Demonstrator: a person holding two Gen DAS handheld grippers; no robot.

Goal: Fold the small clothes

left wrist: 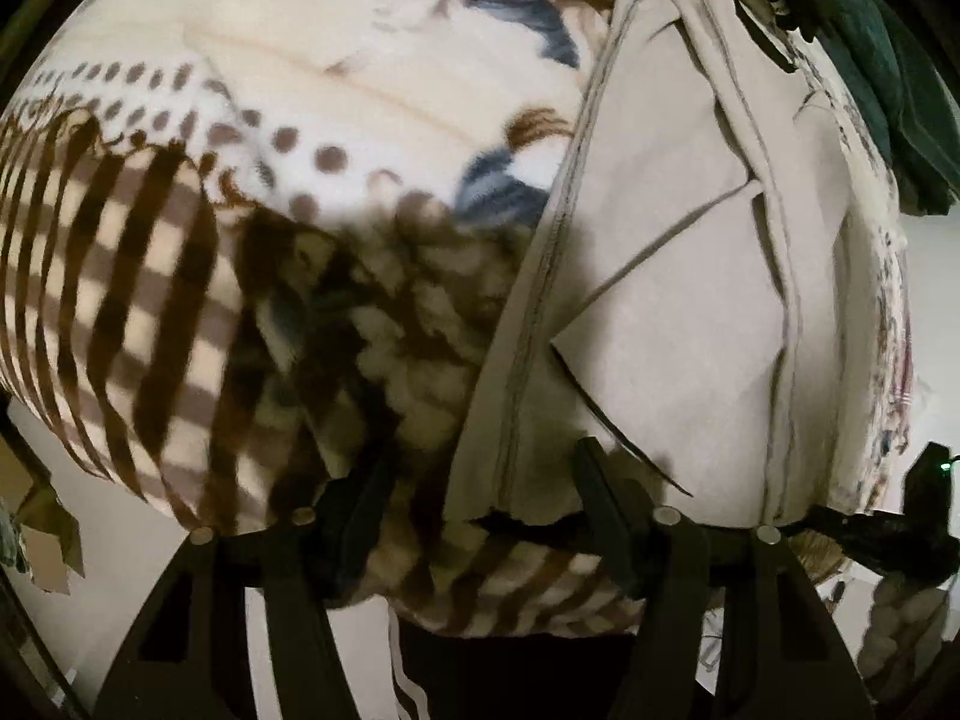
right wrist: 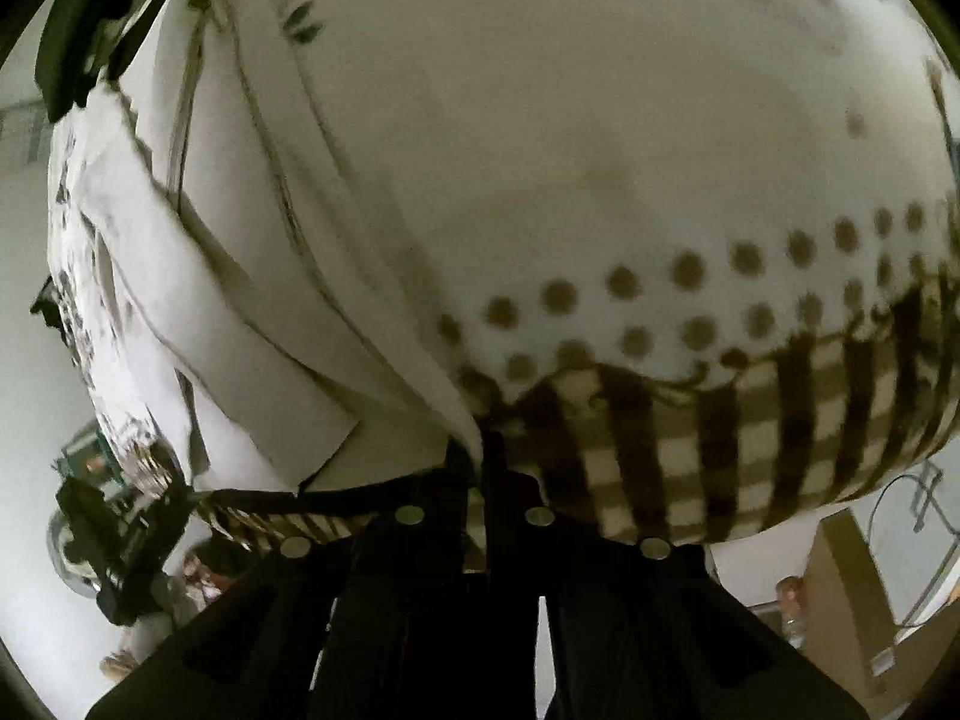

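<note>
A beige garment (left wrist: 672,276) with stitched seams lies partly folded on a patterned blanket (left wrist: 252,90). In the left wrist view my left gripper (left wrist: 480,480) is open, its black fingers (left wrist: 600,504) straddling the garment's near hem. In the right wrist view the same garment (right wrist: 252,276) fills the left half. My right gripper (right wrist: 480,456) is shut on the garment's near edge, with a pinch of cloth between its fingers. The left gripper also shows in the right wrist view (right wrist: 120,540), low at the left.
The blanket (right wrist: 690,192) has brown dots, checks and blue-brown prints. A dark green cloth (left wrist: 888,72) lies at the far right. Cardboard boxes (right wrist: 852,588) stand on the floor to the right. More cardboard (left wrist: 42,528) shows low at the left.
</note>
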